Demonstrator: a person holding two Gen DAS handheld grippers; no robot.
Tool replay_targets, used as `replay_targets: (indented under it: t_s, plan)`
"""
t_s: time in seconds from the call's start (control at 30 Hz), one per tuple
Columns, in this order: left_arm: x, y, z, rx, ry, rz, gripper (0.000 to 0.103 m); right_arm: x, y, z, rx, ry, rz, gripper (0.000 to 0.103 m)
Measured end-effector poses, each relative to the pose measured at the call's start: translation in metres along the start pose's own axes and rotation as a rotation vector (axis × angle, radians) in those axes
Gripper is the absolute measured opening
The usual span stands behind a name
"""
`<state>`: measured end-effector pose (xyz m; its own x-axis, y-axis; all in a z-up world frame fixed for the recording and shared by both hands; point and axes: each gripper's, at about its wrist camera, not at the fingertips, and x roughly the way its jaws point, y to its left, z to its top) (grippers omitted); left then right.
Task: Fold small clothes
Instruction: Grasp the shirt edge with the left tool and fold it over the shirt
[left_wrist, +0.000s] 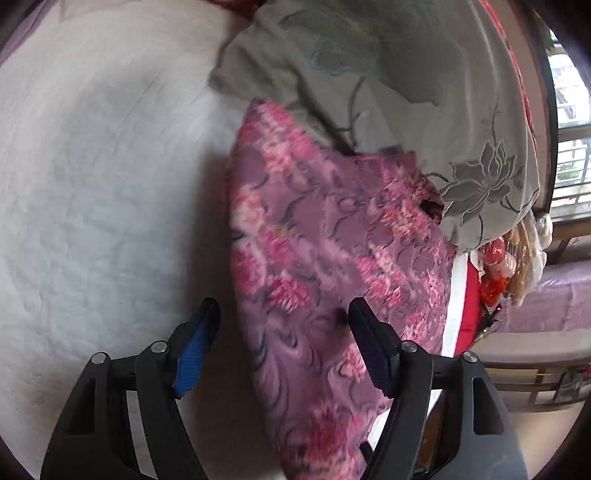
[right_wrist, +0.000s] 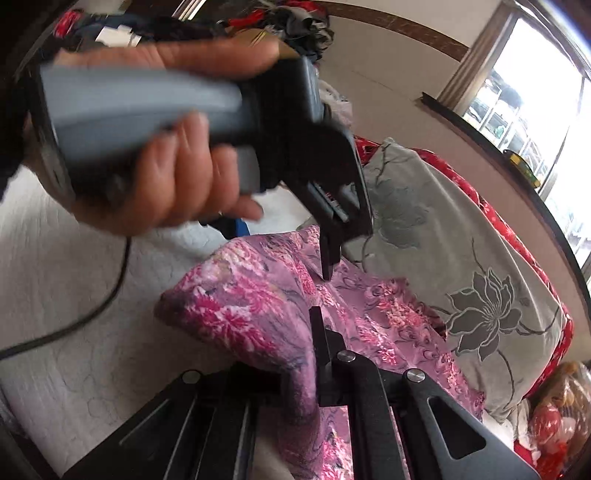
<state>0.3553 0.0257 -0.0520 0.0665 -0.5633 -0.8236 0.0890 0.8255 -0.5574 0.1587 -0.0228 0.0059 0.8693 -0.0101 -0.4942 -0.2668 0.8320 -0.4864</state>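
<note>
A purple garment with pink flowers (left_wrist: 314, 251) lies on the white bed sheet (left_wrist: 92, 184), its far end against a grey pillow. My left gripper (left_wrist: 284, 321) is open just above the garment's left edge, with one finger over the sheet and one over the cloth. In the right wrist view the garment (right_wrist: 258, 302) is lifted in a fold, and my right gripper (right_wrist: 306, 343) is shut on it near its edge. The left gripper (right_wrist: 328, 258), held by a hand, hangs over the garment's far part there.
A grey pillow with embroidered flowers (left_wrist: 406, 92) lies behind the garment, also in the right wrist view (right_wrist: 461, 277). A red patterned blanket (right_wrist: 498, 221) edges the bed. Plastic bags (left_wrist: 509, 258) sit beyond the bed's right side. A black cable (right_wrist: 74, 317) trails on the sheet.
</note>
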Motion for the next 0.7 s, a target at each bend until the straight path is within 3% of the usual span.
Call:
replay_targets:
  t_s: [0.03, 0.07, 0.13, 0.47, 0.7]
  plan:
    - [-0.002, -0.006, 0.0, 0.004, -0.014, -0.007, 0.03, 0.0, -0.002, -0.001, 0.005, -0.004, 0.002, 0.005]
    - [-0.004, -0.011, 0.001, 0.003, -0.014, -0.018, 0.02, 0.0, -0.006, -0.001, 0.012, -0.005, 0.005, 0.005]
    - [-0.011, -0.021, 0.001, 0.0, -0.039, -0.006, 0.013, -0.002, -0.014, -0.003, 0.029, -0.011, 0.006, 0.005]
    - [-0.043, -0.117, -0.015, 0.138, -0.126, 0.045, 0.012, -0.038, -0.073, -0.018, 0.204, -0.035, -0.018, 0.006]
    - [-0.032, -0.188, -0.034, 0.218, -0.14, 0.053, 0.012, -0.062, -0.129, -0.05, 0.344, -0.025, -0.031, 0.006]
